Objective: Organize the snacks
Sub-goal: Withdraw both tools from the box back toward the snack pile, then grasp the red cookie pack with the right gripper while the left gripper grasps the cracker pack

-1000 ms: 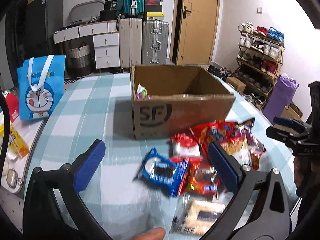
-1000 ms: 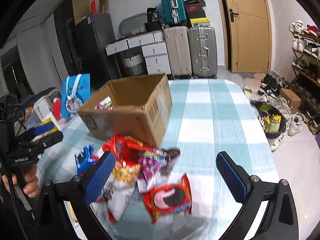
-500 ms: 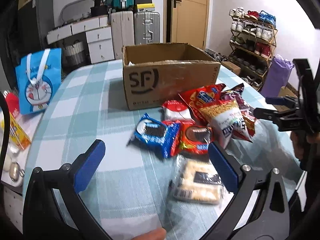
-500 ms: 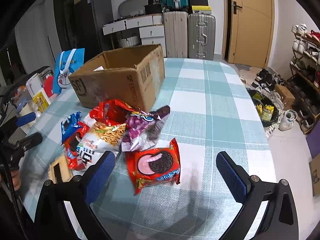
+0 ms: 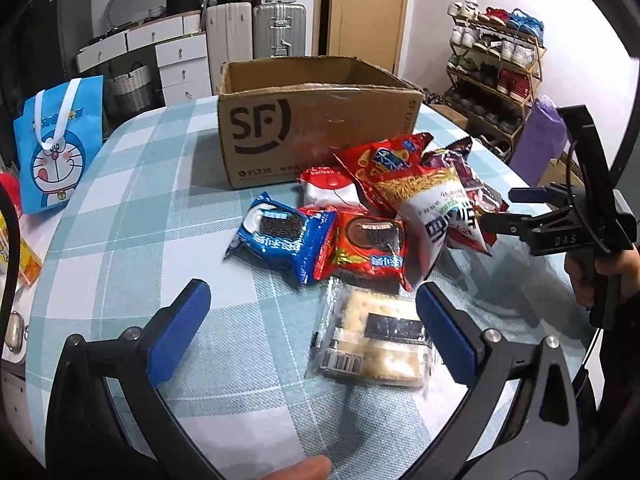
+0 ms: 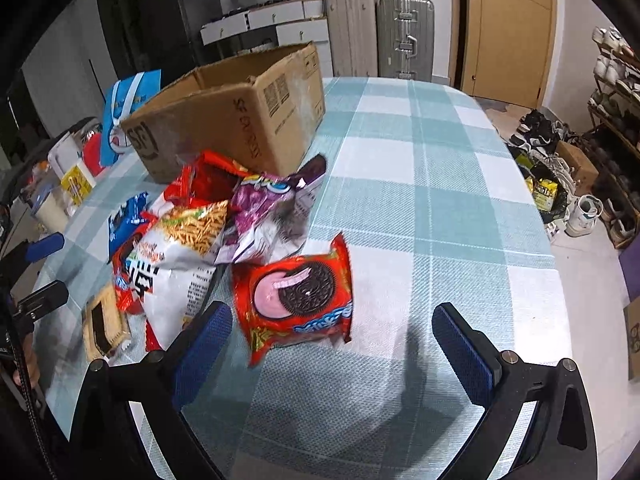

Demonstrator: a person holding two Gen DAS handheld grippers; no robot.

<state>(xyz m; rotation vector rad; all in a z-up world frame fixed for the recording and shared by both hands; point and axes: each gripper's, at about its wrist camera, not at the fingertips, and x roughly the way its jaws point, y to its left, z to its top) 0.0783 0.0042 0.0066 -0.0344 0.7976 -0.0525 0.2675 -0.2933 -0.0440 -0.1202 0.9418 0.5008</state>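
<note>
An open cardboard SF box (image 5: 316, 124) stands on the checked table (image 5: 132, 220); it also shows in the right wrist view (image 6: 236, 108). In front of it lies a heap of snack packets: a blue cookie pack (image 5: 280, 236), a red cookie pack (image 5: 372, 244), a white noodle-snack bag (image 5: 432, 200), a purple bag (image 6: 264, 208) and a clear cracker pack (image 5: 376, 344). A red cookie pack (image 6: 296, 296) lies apart, just ahead of my right gripper (image 6: 332, 344). My left gripper (image 5: 312, 328) is open and empty, low over the table with the cracker pack by its right finger. My right gripper is open and empty.
A blue cartoon bag (image 5: 56, 144) stands at the table's left edge, with small yellow and white items (image 6: 72, 184) beside it. Suitcases (image 5: 256, 36) and drawers stand behind the table, a shoe rack (image 5: 496, 64) to the right. The table's right edge drops to a floor strewn with shoes (image 6: 560, 184).
Both grippers have drawn back and dropped lower toward the table. The snack heap now lies closer in both views. Both stay open and empty.
</note>
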